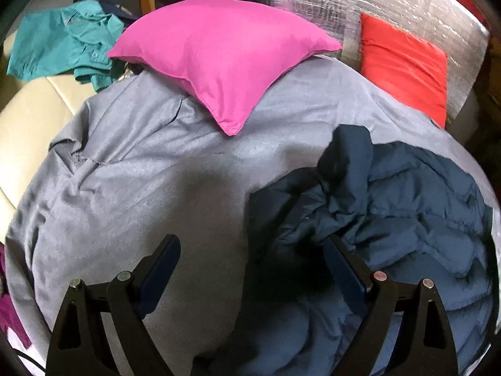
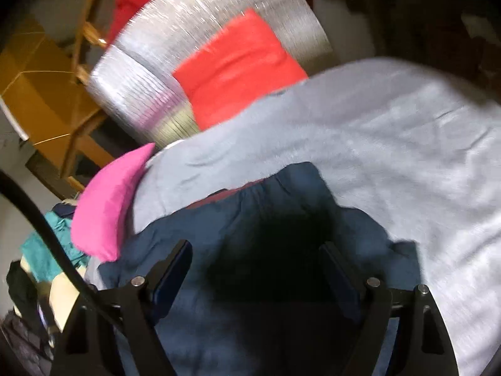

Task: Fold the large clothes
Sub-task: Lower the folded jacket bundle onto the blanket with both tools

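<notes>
A navy quilted jacket (image 1: 391,203) lies crumpled on a grey blanket (image 1: 141,172), at the right in the left wrist view. My left gripper (image 1: 250,241) hangs open above the jacket's left edge, with nothing between its fingers. In the right wrist view the same jacket (image 2: 250,206) fills the lower middle, and a strip of dark red lining shows at its far edge. My right gripper (image 2: 255,247) is open just above it, its pads apart from the cloth. This view is blurred.
A pink pillow (image 1: 219,56) rests on the blanket's far side, and a red pillow (image 1: 404,62) leans on a silver foil mat (image 1: 391,3). A teal shirt (image 1: 62,40) lies on a cream cushion (image 1: 28,116). Wooden furniture (image 2: 47,94) stands beyond.
</notes>
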`<state>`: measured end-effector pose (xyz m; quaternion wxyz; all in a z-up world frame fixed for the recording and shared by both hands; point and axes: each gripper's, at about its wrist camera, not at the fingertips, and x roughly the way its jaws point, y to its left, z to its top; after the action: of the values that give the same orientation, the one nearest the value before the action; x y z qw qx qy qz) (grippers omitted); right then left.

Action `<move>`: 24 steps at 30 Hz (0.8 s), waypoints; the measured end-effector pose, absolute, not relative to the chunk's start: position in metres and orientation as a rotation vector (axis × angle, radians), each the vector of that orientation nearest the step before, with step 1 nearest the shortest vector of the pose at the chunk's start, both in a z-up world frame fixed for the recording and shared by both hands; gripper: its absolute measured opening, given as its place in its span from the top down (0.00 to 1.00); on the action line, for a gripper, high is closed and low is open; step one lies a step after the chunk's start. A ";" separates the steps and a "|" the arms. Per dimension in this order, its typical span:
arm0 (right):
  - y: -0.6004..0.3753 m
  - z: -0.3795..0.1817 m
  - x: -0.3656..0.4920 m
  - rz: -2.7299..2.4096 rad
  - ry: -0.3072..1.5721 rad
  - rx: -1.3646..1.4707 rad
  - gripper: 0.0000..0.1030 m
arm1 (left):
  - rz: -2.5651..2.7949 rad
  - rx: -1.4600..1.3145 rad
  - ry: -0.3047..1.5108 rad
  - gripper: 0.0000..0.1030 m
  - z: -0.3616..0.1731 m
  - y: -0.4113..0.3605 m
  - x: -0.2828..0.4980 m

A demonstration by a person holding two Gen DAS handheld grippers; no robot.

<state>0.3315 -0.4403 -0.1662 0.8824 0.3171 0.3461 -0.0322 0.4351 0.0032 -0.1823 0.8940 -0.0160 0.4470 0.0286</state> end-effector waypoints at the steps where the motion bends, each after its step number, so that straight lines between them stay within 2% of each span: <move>1: -0.442 -0.165 0.313 -0.070 0.717 0.652 0.17 | 0.062 -0.016 0.928 0.10 -0.182 0.001 0.434; 8: -0.472 -0.175 0.254 -0.046 0.688 0.780 0.18 | 0.024 -0.032 0.920 0.10 -0.175 0.000 0.422; 9: -0.474 -0.175 0.253 -0.035 0.688 0.785 0.21 | 0.022 -0.025 0.916 0.10 -0.174 -0.002 0.420; 11: -0.470 -0.176 0.251 0.003 0.687 0.786 0.39 | 0.028 -0.006 0.917 0.10 -0.175 -0.006 0.419; 12: -0.468 -0.178 0.255 0.026 0.696 0.793 0.41 | 0.029 0.008 0.923 0.10 -0.178 -0.009 0.420; 17: -0.442 -0.214 0.287 0.039 0.880 0.763 0.43 | 0.043 0.079 1.035 0.10 -0.209 -0.020 0.438; 22: -0.452 -0.193 0.301 0.051 0.819 0.752 0.42 | 0.003 -0.032 1.015 0.10 -0.198 -0.009 0.453; 23: -0.459 -0.189 0.305 0.032 0.800 0.752 0.32 | 0.006 -0.032 1.010 0.10 -0.197 -0.009 0.457; 24: -0.466 -0.187 0.311 0.008 0.785 0.761 0.27 | 0.010 -0.032 1.003 0.10 -0.195 -0.009 0.459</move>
<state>0.3113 -0.4661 -0.1866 0.8543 0.3618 0.3733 0.0039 0.4592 -0.0087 -0.1951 0.8767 -0.0152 0.4807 0.0050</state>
